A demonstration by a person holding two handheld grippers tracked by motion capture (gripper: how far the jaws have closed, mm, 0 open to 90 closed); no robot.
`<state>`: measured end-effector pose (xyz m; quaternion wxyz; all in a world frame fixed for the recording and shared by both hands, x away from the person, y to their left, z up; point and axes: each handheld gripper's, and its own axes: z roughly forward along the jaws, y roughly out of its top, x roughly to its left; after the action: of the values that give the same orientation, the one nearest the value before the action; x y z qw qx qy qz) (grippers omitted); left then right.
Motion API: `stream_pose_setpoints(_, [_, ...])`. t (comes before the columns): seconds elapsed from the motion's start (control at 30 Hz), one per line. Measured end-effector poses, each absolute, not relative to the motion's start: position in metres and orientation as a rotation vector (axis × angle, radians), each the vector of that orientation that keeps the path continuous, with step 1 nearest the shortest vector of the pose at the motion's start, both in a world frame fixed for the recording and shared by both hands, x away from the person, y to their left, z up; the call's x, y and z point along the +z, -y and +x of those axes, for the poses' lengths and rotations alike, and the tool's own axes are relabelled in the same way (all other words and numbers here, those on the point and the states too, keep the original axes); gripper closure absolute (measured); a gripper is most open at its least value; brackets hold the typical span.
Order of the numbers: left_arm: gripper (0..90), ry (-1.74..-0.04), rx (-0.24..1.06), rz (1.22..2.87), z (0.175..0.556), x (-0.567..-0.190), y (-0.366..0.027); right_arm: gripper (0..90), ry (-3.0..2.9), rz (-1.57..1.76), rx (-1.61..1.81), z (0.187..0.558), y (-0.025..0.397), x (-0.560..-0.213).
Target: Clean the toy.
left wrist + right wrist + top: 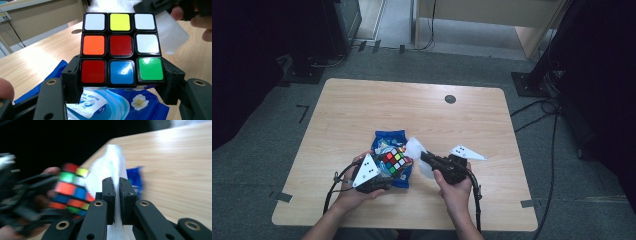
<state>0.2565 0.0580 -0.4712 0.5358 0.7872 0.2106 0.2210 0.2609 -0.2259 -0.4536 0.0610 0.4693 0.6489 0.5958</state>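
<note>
I've got the cube point(121, 48) clamped between the left gripper point(382, 175) fingers, lifted just above the blue wipe packet point(388, 141) near the middle of the tabletop point(362, 105), face out so it can be wiped. Right gripper point(117, 186) fingers pinched together on a white wipe point(110, 167), close beside the cube. Left gripper view gives the sticker colours clean; the right gripper view blurs them but shows the pinch on the wipe.

looks like a lab or test room, not anyone's home

bare wooden table point(362, 105) on grey carpet point(272, 150) with tape marks point(302, 111), black stand bases point(532, 82) on either side, cables point(542, 112) trailing across the floor.
</note>
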Motion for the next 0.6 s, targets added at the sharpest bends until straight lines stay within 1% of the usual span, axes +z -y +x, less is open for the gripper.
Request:
stream_pose_setpoints(0.07, [34.2, -0.508, 0.528, 1.869, 0.257, -0.471, -0.059, 83.2, -1.916, 1.47, 1.735, 0.262, 0.234, -0.456])
stream_pose_setpoints(0.1, [34.2, -0.511, 0.528, 1.868, 0.257, -0.471, -0.059, 78.3, -1.886, 1.494, 1.695, 0.263, 0.237, -0.457])
stream_pose_setpoints(0.17, [34.2, -0.515, 0.528, 1.863, 0.258, -0.471, -0.059, 64.4, -1.835, 1.521, 1.662, 0.263, 0.24, -0.457])
stream_pose_setpoints(0.23, [34.2, -0.514, 0.524, 1.864, 0.258, -0.471, -0.059, 55.1, -1.796, 1.542, 1.624, 0.262, 0.24, -0.455])
stream_pose_setpoints(0.37, [34.2, -0.518, 0.532, 1.862, 0.258, -0.471, -0.058, 41.8, -1.798, 1.569, 1.715, 0.259, 0.231, -0.449])
stream_pose_setpoints(0.43, [34.3, -0.525, 0.54, 1.862, 0.258, -0.471, -0.057, 32.1, -1.818, 1.582, 1.819, 0.257, 0.224, -0.447])
stream_pose_setpoints(0.5, [34.2, -0.529, 0.547, 1.857, 0.257, -0.471, -0.057, 24.9, -1.835, 1.593, 1.956, 0.253, 0.212, -0.444])
stream_pose_setpoints(0.6, [34.2, -0.52, 0.559, 1.854, 0.255, -0.47, -0.054, 16.7, -1.872, 1.623, 1.963, 0.249, 0.195, -0.442])
